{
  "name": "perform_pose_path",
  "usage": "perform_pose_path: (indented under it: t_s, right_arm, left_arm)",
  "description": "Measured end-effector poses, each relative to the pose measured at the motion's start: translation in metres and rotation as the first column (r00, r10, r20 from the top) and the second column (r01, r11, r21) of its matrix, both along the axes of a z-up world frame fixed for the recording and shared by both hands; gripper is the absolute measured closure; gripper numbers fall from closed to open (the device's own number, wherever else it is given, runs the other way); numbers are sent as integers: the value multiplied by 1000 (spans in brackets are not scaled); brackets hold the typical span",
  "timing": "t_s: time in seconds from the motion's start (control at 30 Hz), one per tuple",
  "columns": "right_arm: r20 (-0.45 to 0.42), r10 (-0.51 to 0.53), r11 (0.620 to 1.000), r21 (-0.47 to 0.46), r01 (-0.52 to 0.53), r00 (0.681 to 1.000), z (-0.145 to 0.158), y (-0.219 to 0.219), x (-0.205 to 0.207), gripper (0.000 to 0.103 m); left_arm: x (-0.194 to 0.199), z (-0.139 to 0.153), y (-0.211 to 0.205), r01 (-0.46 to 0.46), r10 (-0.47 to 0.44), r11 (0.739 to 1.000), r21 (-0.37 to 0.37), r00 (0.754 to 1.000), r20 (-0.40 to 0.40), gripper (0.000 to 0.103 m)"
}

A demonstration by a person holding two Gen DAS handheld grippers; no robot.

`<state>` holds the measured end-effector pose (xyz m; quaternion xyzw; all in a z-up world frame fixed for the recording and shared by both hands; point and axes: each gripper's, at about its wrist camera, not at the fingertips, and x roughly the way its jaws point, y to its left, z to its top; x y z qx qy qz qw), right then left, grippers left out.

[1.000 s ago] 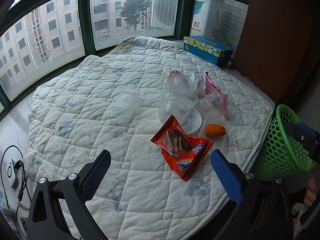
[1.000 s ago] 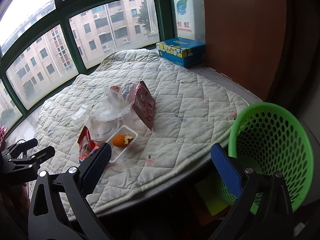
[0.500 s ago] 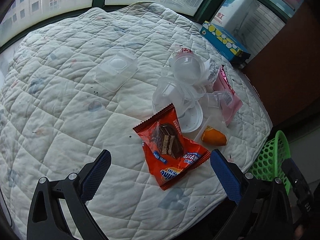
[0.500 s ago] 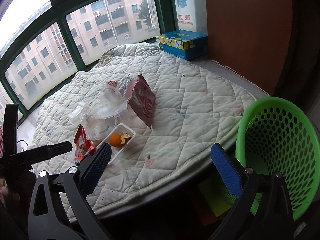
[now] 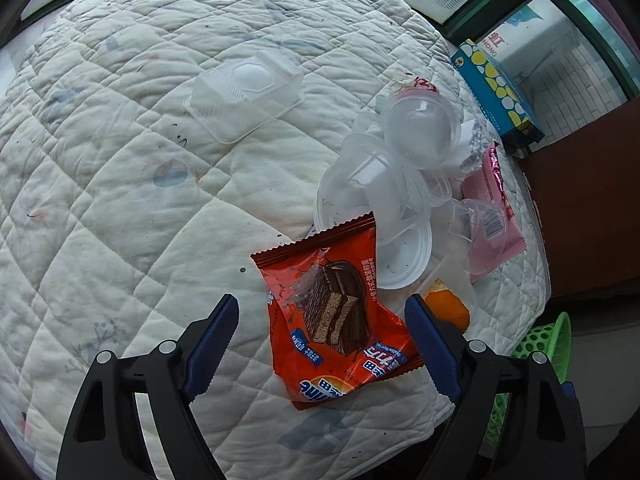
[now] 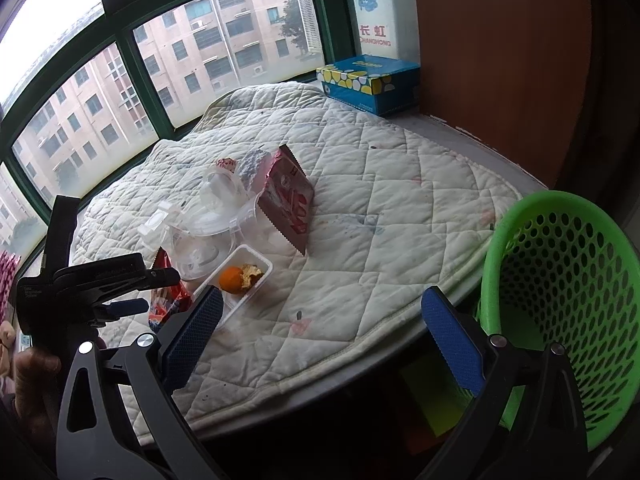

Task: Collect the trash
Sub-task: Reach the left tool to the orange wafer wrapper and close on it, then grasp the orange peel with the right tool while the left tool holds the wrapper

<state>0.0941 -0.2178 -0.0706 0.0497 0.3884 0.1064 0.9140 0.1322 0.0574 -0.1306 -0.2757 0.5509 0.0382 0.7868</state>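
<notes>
Red-orange foil snack wrapper [image 5: 334,316] lies flat on the white quilted mat [image 5: 120,184], lengthwise between the closing, not yet touching left gripper [image 5: 322,344] jaws. Right gripper [image 6: 320,322] hangs wide open, empty, beside the green plastic basket [image 6: 560,300].

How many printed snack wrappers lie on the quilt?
2: the red wrapper near the quilt's front edge, and the pink wrapper beside the clear plastic cups. The cups may hide more.

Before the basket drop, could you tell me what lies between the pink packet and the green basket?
Only bare quilt lies between pink packet and green basket, per the right wrist view.
</notes>
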Motion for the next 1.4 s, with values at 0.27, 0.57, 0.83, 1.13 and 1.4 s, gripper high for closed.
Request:
perform_pose_path:
  t_s: [0.27,0.57,0.83,1.13,1.4]
  right_arm:
    - [-7,0,1000,3,0,1000,-3,0,0,5]
    - [-11,9,1000,4,-9,1000,-3,2,-2,5]
    - [-13,27,1000,12,-26,1000,-5,7,-3,8]
    - [-50,127,992,21,-126,991,-14,31,5,28]
    - [-88,249,969,22,-248,965,-30,68,25,46]
  left_arm:
    - [2,-3,4,-15,15,999,-40,1000,-6,21]
    - [4,-13,-2,-19,17,997,-71,999,-35,32]
    - [-6,-3,3,-4,5,995,-99,1000,8,61]
    - [-25,21,9,51,-44,994,-100,996,80,69]
    - [-38,42,28,72,-59,993,-90,989,139,70]
